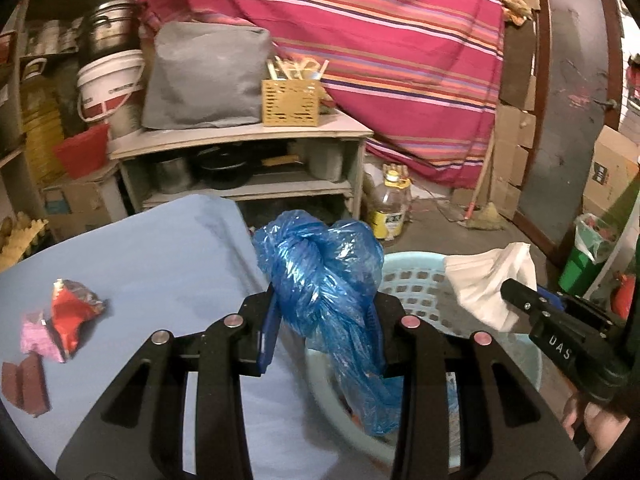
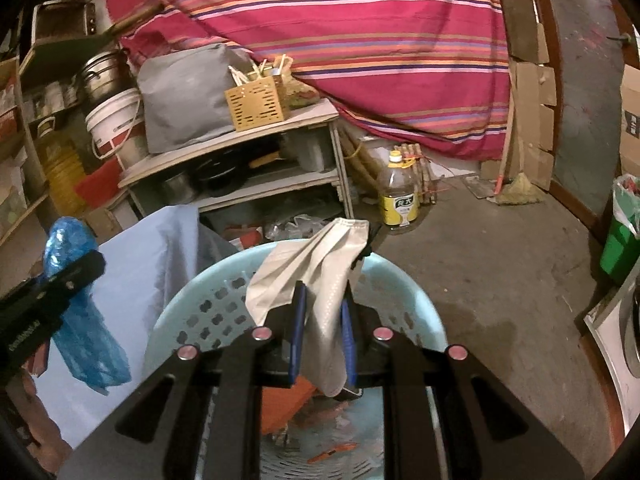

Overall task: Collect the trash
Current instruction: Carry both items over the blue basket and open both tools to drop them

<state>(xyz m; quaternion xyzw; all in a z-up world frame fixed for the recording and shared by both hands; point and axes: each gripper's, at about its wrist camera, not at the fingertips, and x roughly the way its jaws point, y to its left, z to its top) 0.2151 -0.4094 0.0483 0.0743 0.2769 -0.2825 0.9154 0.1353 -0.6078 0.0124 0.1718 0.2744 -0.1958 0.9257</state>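
My left gripper is shut on a knotted blue plastic bag, held over the left rim of the pale blue perforated basket; the bag's tail hangs into it. My right gripper is shut on a white tissue above the same basket, which holds orange scraps. The tissue also shows in the left wrist view. The blue bag also shows in the right wrist view. A red crumpled wrapper, a pink scrap and a brown wrapper lie on the blue-covered table.
A shelf unit with pots, a grey bag and a yellow cutlery box stands behind the table. An oil bottle and a broom are on the concrete floor. A green bin stands at right.
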